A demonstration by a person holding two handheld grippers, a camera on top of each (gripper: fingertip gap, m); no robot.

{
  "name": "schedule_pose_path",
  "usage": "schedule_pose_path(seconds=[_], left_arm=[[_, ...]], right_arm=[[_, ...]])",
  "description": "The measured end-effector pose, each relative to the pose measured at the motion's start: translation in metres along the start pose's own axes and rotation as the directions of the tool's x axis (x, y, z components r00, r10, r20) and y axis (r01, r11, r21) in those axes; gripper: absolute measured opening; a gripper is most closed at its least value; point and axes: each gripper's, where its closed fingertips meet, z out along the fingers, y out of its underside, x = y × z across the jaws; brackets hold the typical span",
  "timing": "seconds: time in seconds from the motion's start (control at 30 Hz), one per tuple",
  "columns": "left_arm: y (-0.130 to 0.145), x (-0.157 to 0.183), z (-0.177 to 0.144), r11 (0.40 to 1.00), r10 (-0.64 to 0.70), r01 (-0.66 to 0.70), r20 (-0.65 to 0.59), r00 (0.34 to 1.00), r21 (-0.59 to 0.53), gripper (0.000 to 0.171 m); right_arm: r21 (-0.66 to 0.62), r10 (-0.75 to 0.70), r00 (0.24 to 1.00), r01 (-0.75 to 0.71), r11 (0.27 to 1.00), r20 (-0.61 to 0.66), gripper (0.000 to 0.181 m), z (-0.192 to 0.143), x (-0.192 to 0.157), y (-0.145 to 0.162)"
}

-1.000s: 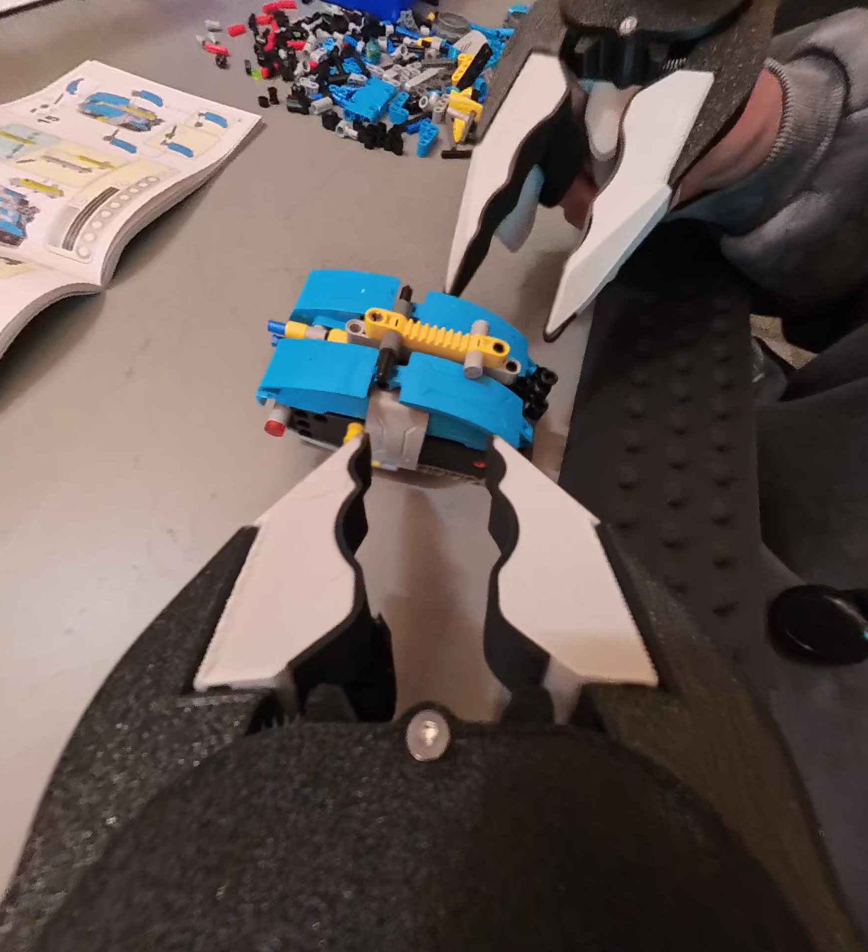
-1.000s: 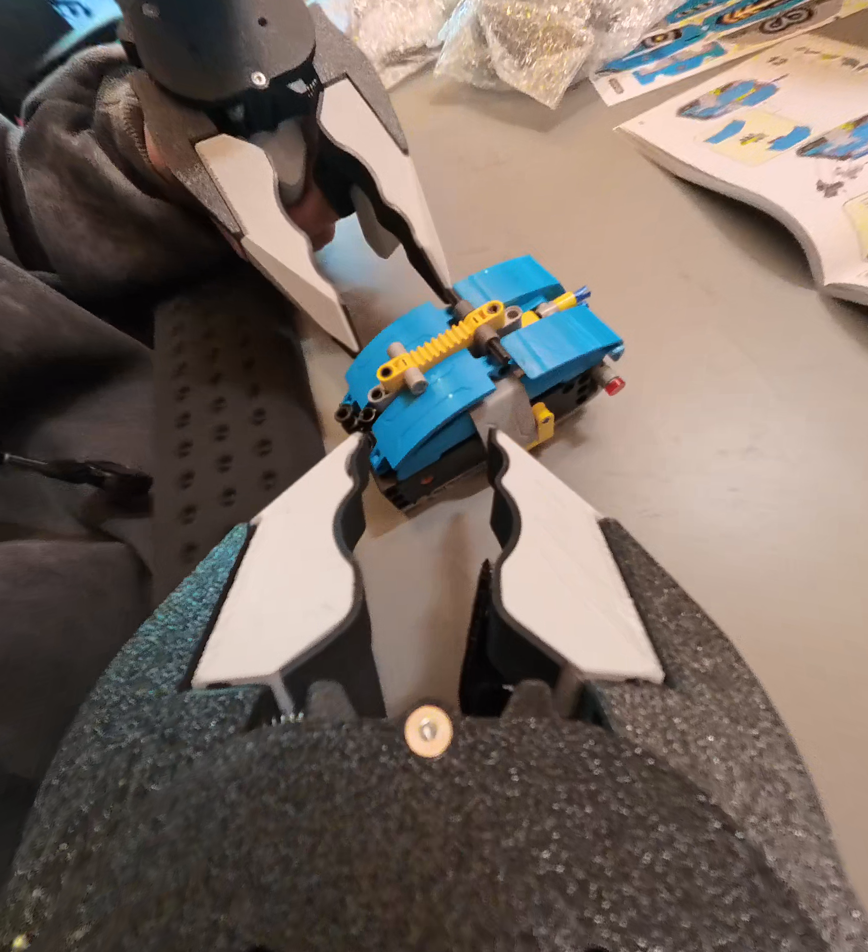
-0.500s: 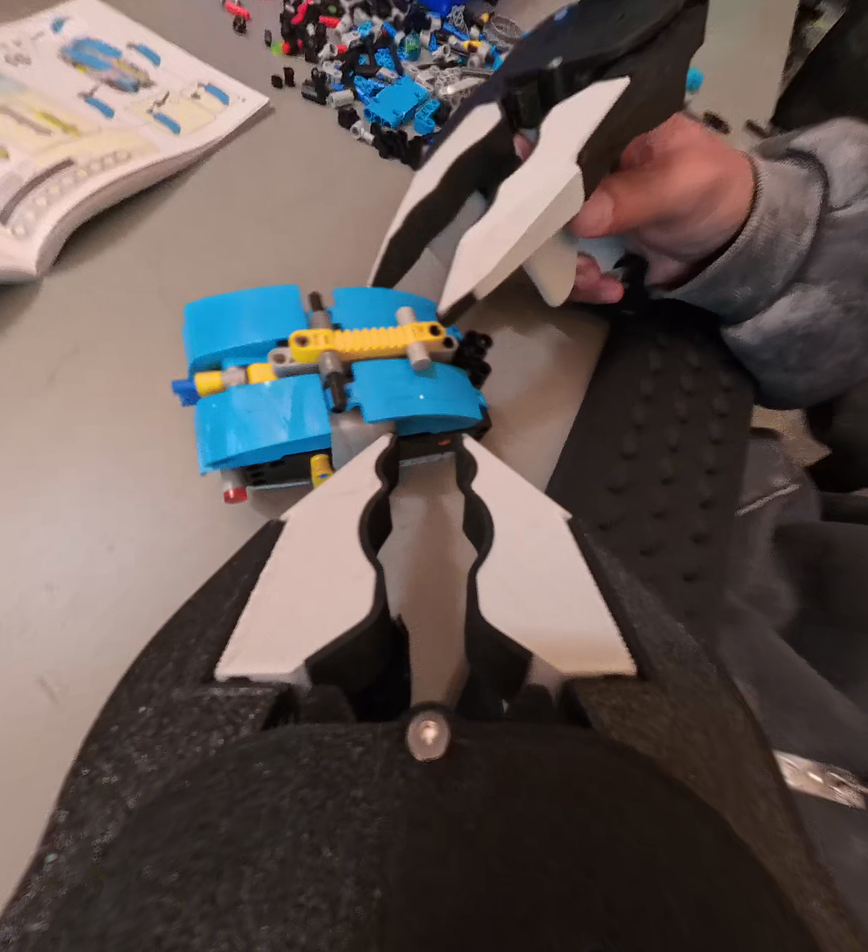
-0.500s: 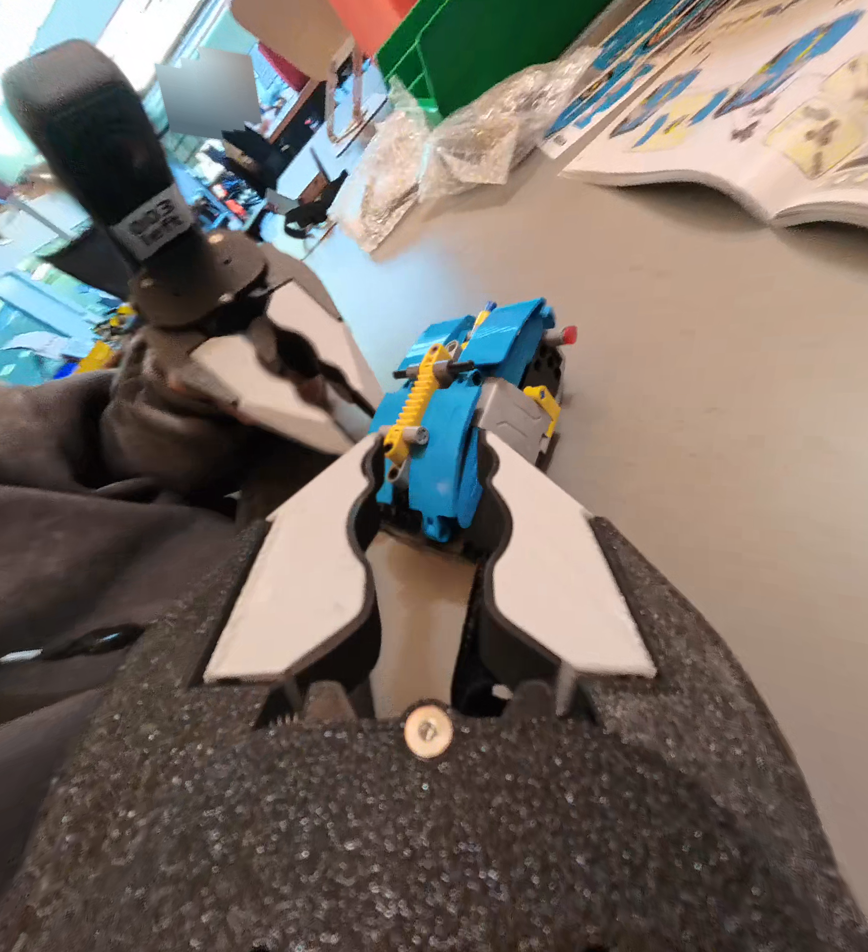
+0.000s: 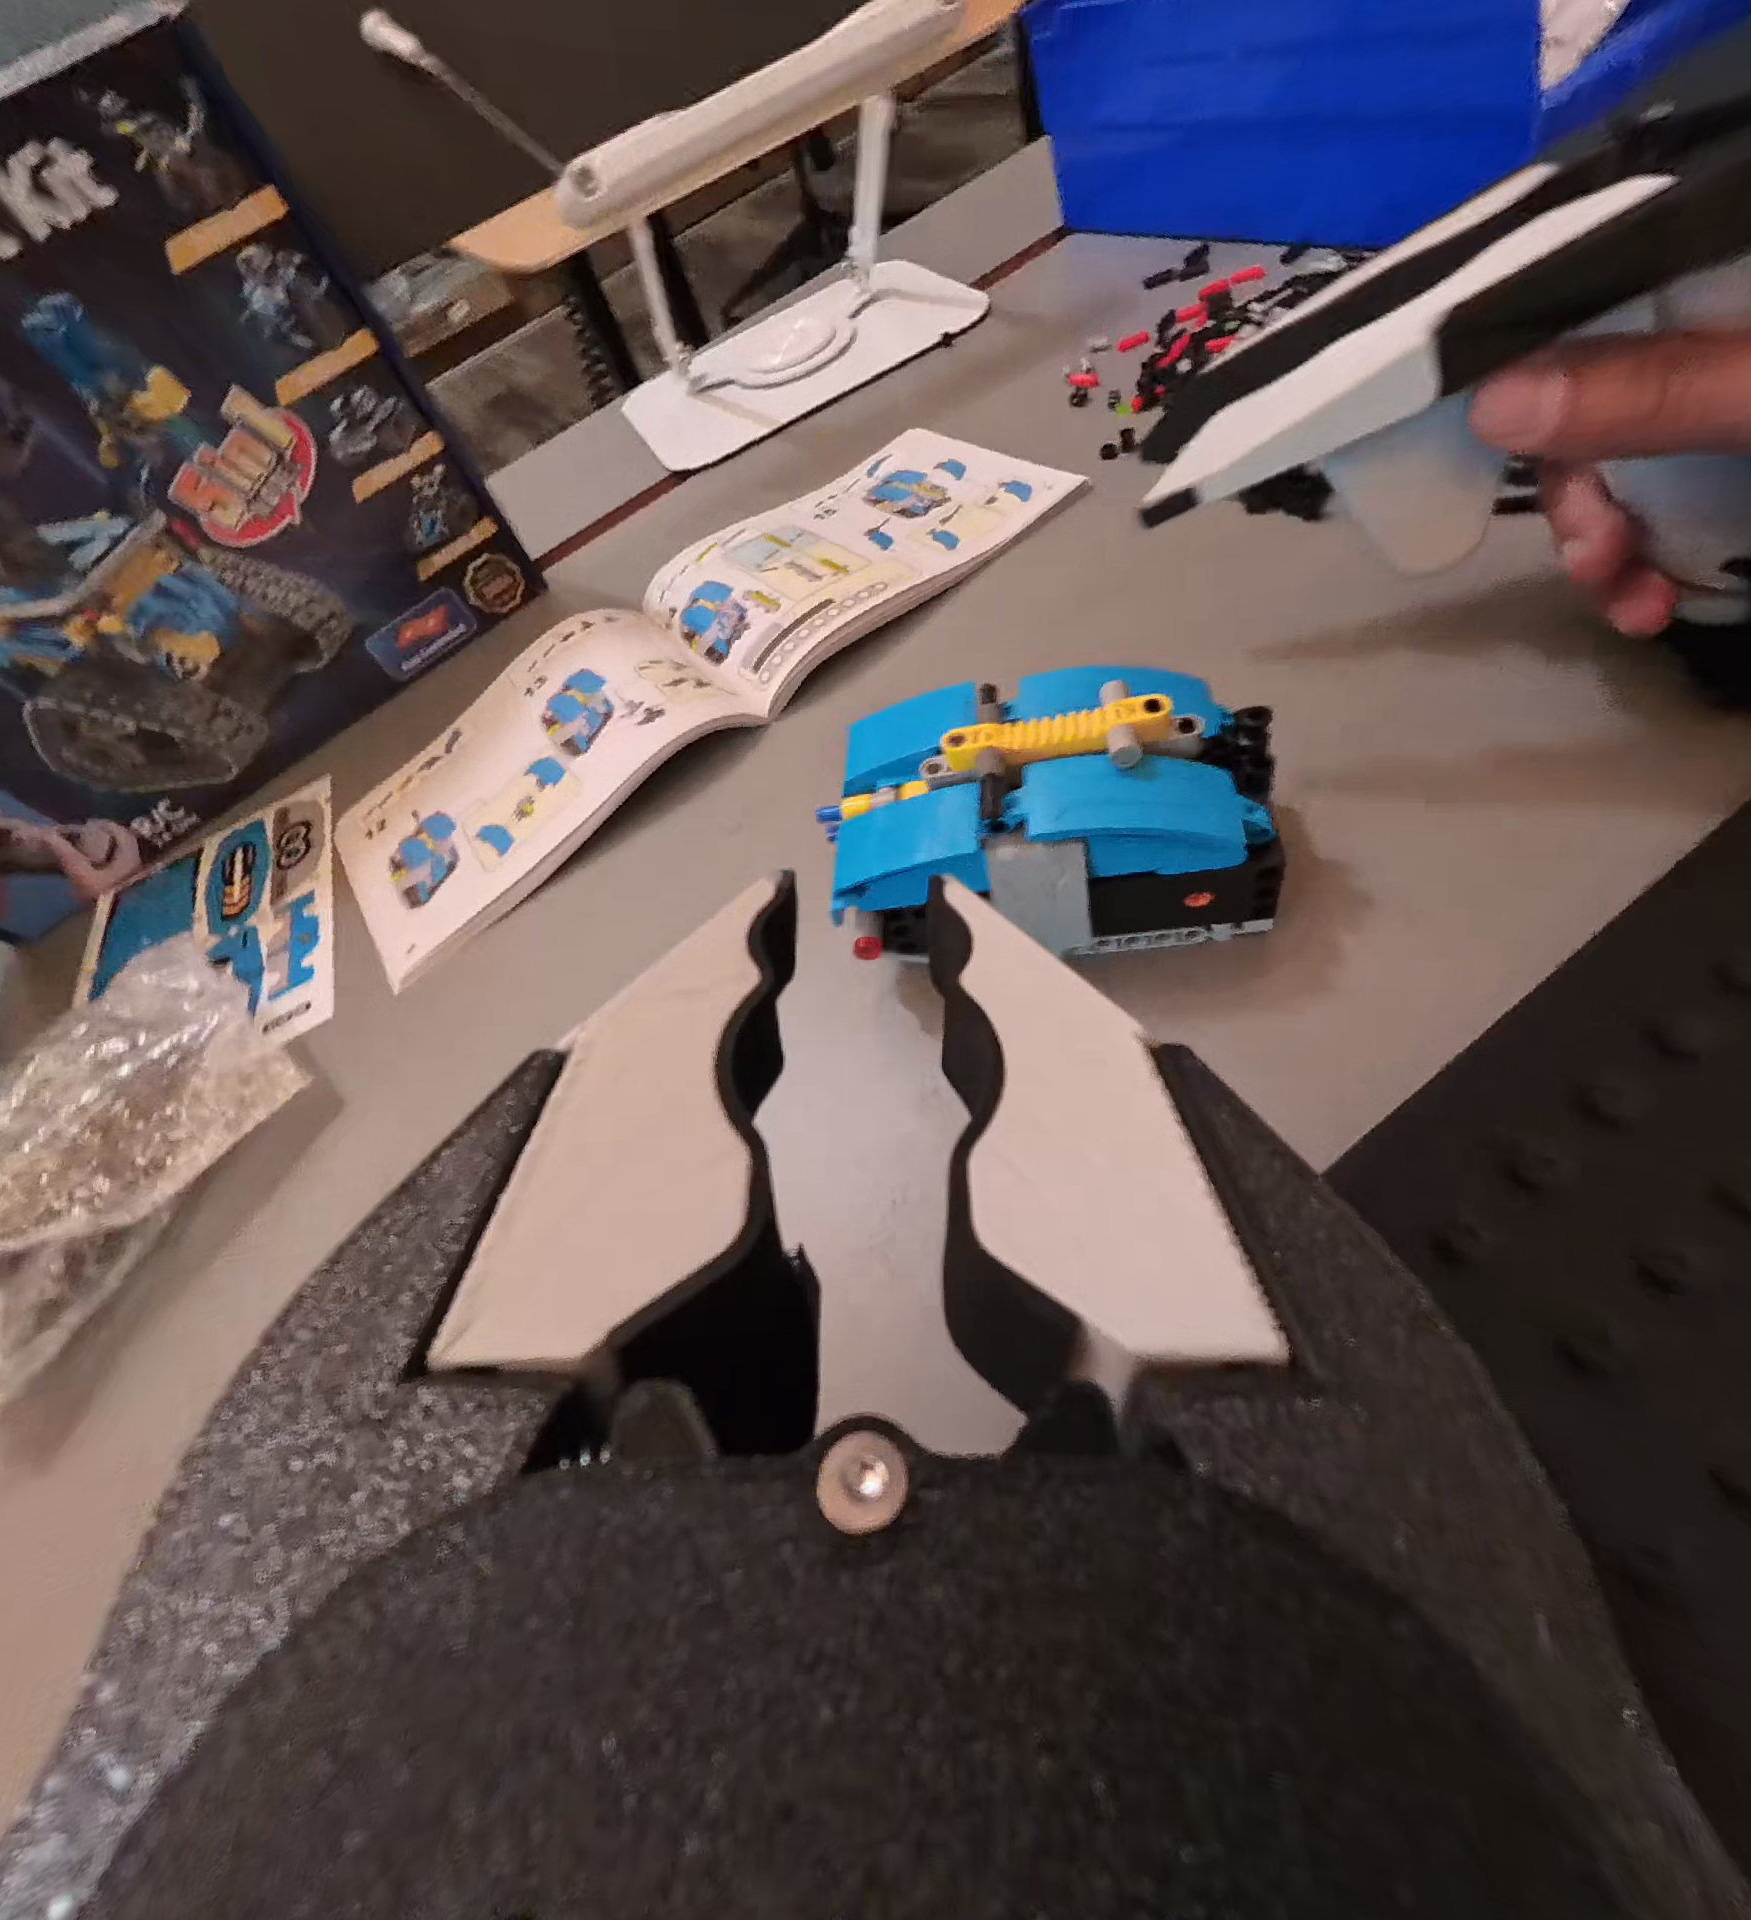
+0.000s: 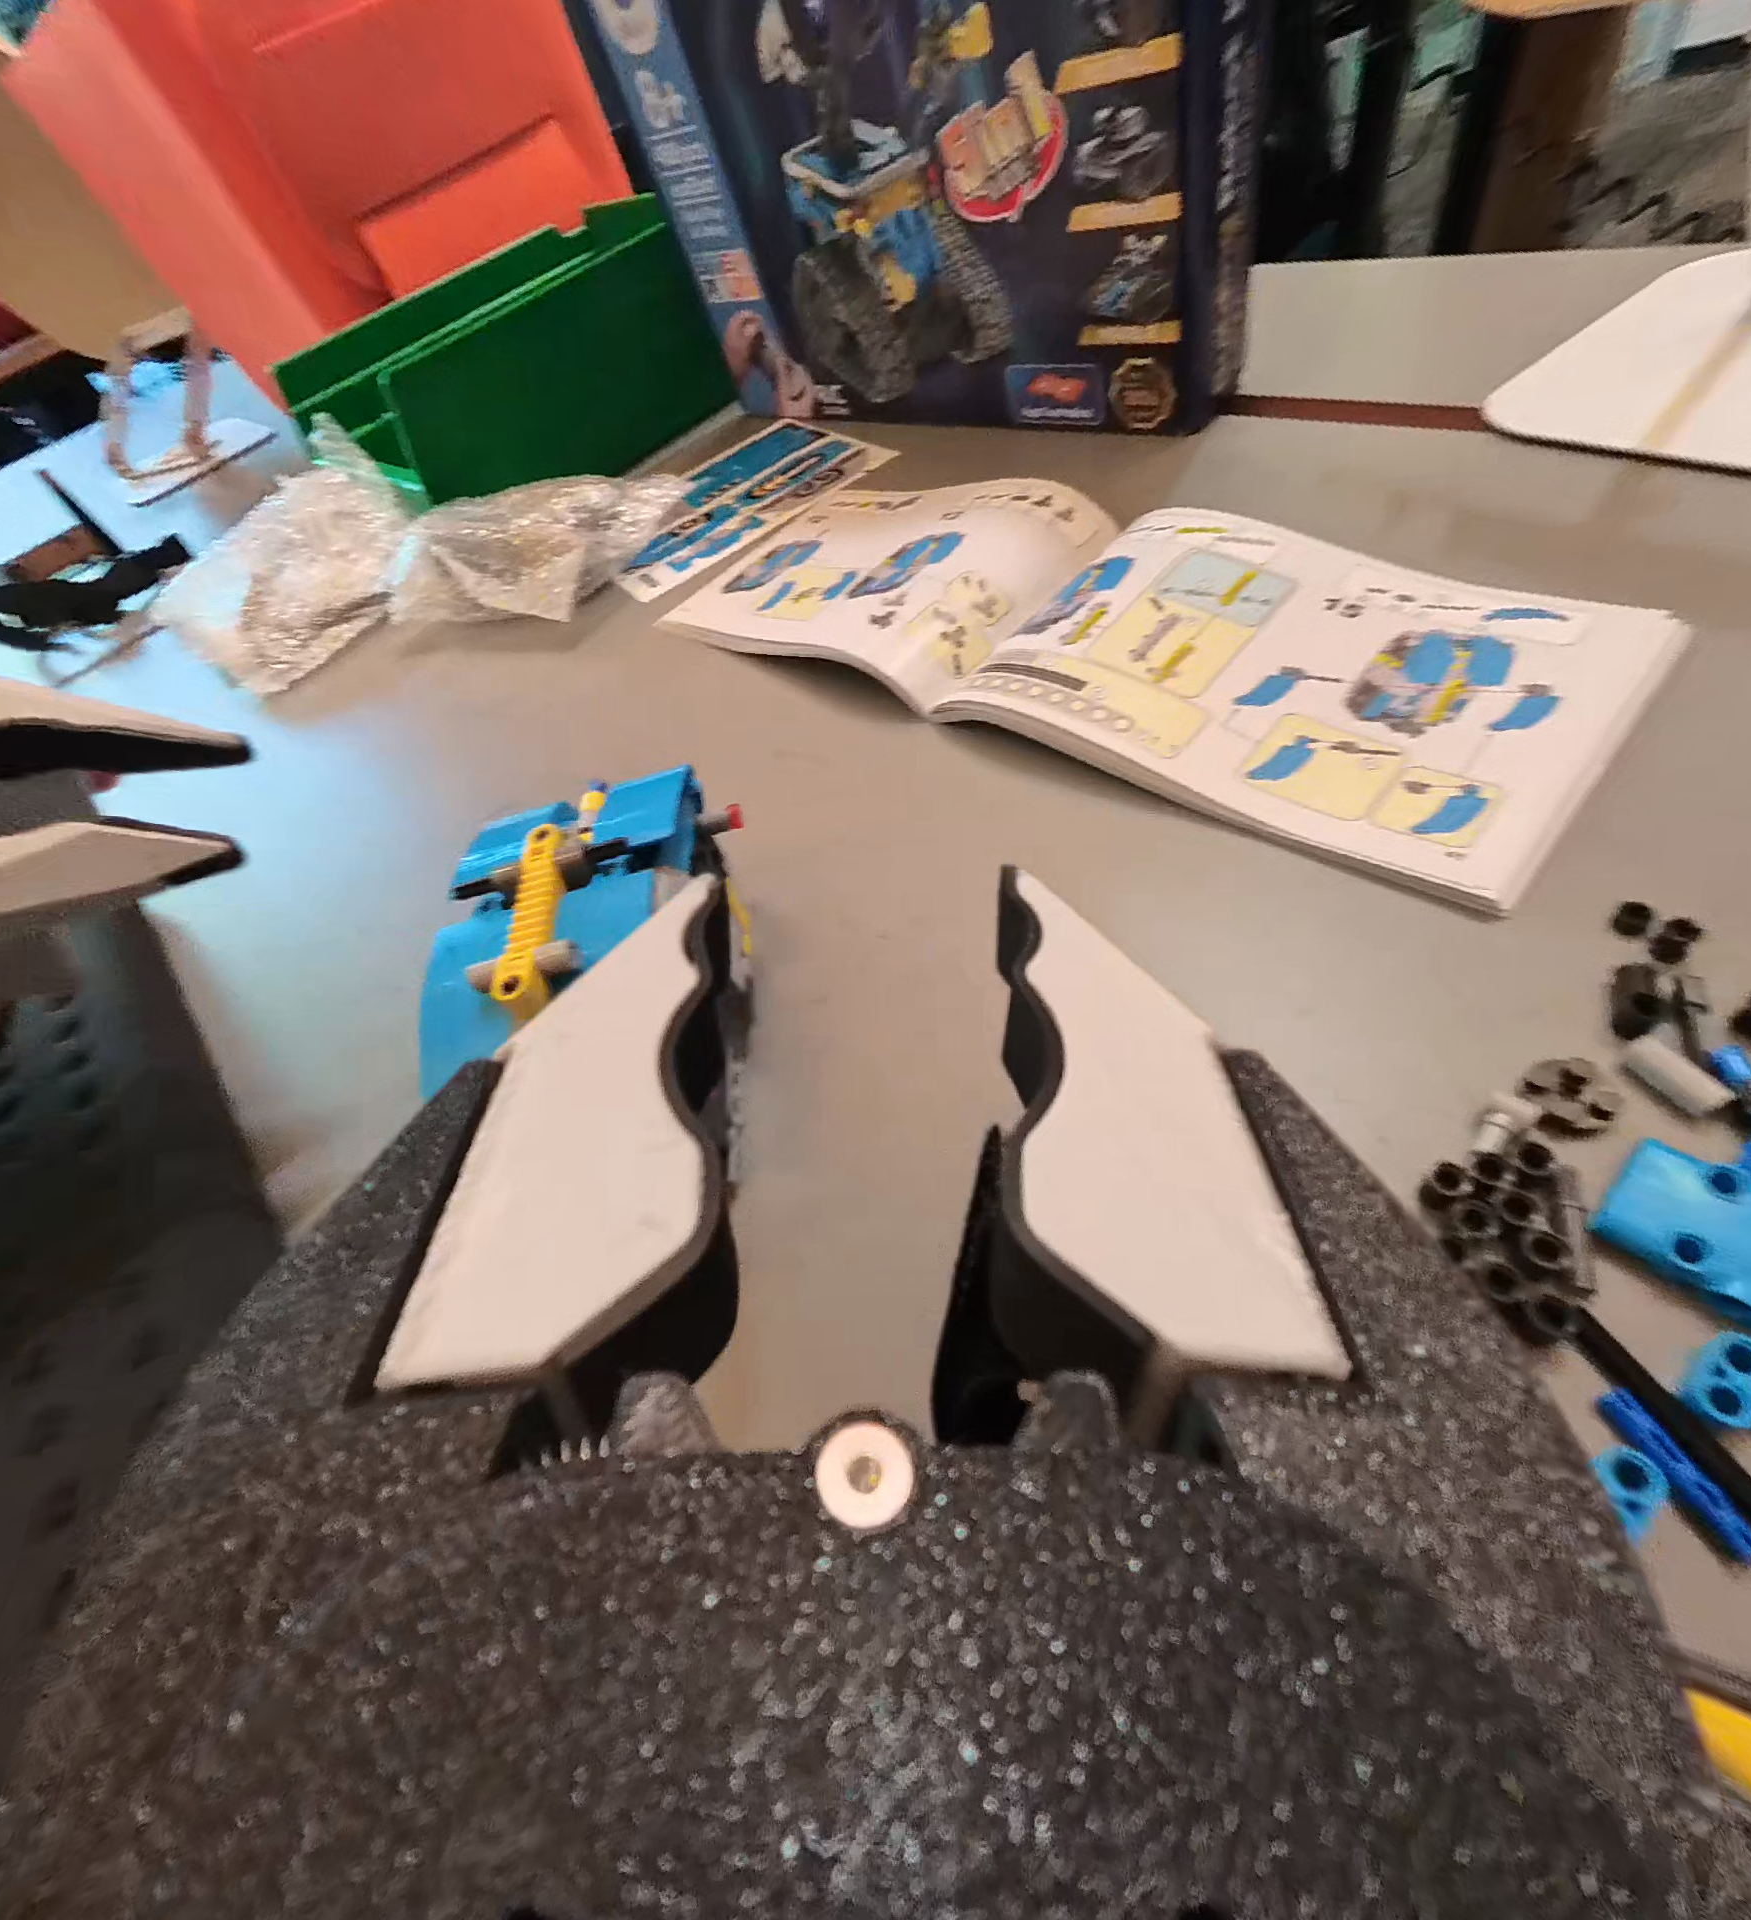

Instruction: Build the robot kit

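Grey bench point(image 5: 1422, 831) surface, blue brick-built vehicle body with yellow toothed bar point(image 5: 1047, 810) just ahead of left gripper point(image 5: 860, 894), fingers spread, empty, right gripper point(image 6: 860, 883) beside it, spread, empty, open instruction booklet point(image 6: 1214, 665) beyond.

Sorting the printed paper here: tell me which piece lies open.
The instruction booklet lies open mid-table; the sticker sheet beside it is one flat sheet.

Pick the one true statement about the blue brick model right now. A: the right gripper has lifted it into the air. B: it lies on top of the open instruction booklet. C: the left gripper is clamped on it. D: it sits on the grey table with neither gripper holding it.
D: the blue brick model rests on the grey table, beside the open instruction booklet, with the left gripper and right gripper both open and empty.
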Motion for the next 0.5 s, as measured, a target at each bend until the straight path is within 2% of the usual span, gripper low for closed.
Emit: schedule_pose_path(seconds=[0.1,0.2,0.3,0.33,0.37,0.4,0.47,0.5], left_arm=[[0.016,-0.015,0.003,0.995,-0.096,0.096,0.024,0.995,-0.007,0.025],[0.024,-0.008,0.011,0.981,-0.189,0.184,-0.107,0.976,-0.06,0.041],[0.025,-0.007,0.016,0.972,-0.231,0.222,-0.153,0.961,-0.076,0.041],[0.024,-0.005,0.016,0.972,-0.234,0.224,-0.173,0.957,-0.075,0.041],[0.021,-0.005,0.017,0.972,-0.235,0.227,-0.185,0.954,-0.064,0.042],[0.016,-0.005,0.017,0.972,-0.234,0.231,-0.198,0.952,-0.037,0.042],[-0.005,-0.013,0.021,0.974,-0.206,0.22,-0.211,0.956,0.047,0.042],[-0.014,-0.022,0.029,0.976,-0.192,0.208,-0.189,0.963,0.066,0.042]], right_arm=[[0.038,-0.031,0.994,0.035,0.999,-0.108,0.057,-0.006,0.018,-0.005],[0.154,-0.032,0.968,0.073,0.985,-0.25,0.066,-0.021,0.046,-0.026],[0.254,-0.007,0.951,0.09,0.963,-0.31,0.074,-0.035,0.069,-0.055],[0.187,-0.068,0.957,0.124,0.975,-0.282,0.077,-0.033,0.073,-0.064],[0.066,-0.082,0.959,0.103,0.993,-0.27,0.068,-0.032,0.086,-0.067],[-0.001,-0.011,0.973,0.011,1.0,-0.232,0.064,-0.029,0.093,-0.073],[-0.033,0.217,0.973,-0.22,0.975,-0.073,0.069,-0.014,0.084,-0.09],[-0.101,0.259,0.962,-0.266,0.959,-0.082,0.068,-0.003,0.087,-0.087]])
